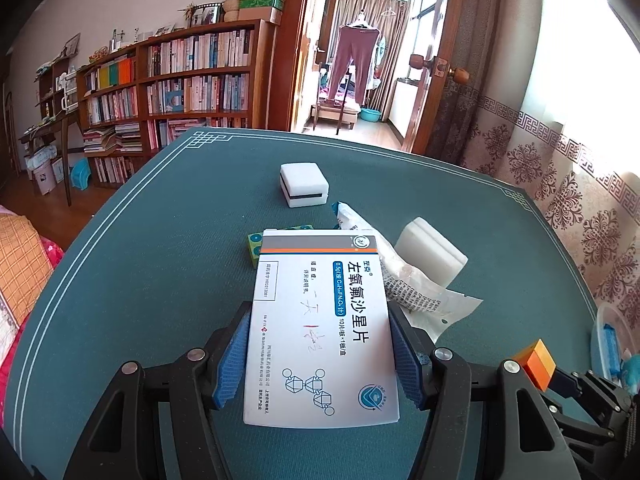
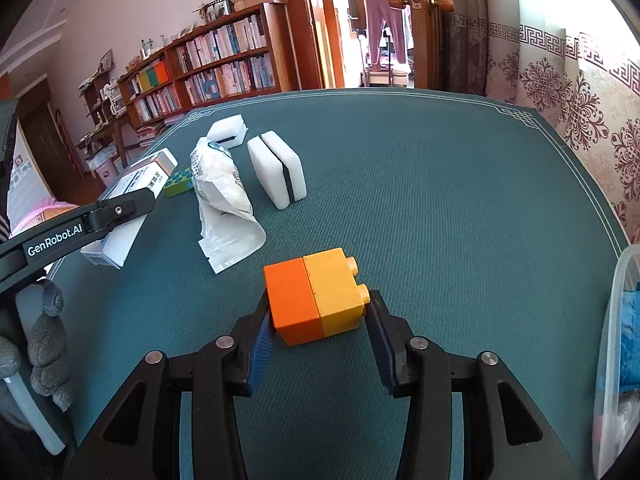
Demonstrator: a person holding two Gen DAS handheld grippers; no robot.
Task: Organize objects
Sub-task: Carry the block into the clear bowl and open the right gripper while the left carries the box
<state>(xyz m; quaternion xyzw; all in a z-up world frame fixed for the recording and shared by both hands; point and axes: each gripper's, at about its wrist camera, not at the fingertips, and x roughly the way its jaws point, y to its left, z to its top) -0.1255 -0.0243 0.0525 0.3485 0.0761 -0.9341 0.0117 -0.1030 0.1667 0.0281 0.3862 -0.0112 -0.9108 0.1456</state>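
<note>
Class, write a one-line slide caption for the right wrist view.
Right gripper clamps joined orange and yellow blocks above a green table strewn with white sponges.

Both tools are built the same way: matte black plastic frames with triangular cut-outs in the arms and round silver screw heads at each joint. The left gripper (image 1: 322, 354) has blue pads (image 1: 234, 356) with a fine ribbed grid on the inner faces of its black fingers. The right gripper (image 2: 318, 322) carries the same dark blue ribbed pads (image 2: 262, 354). On the side of the left tool's arm, seen from the right camera, white lettering reads "GenRobot.AI". The hand (image 2: 44, 344) beside it wears a grey knitted glove
</note>
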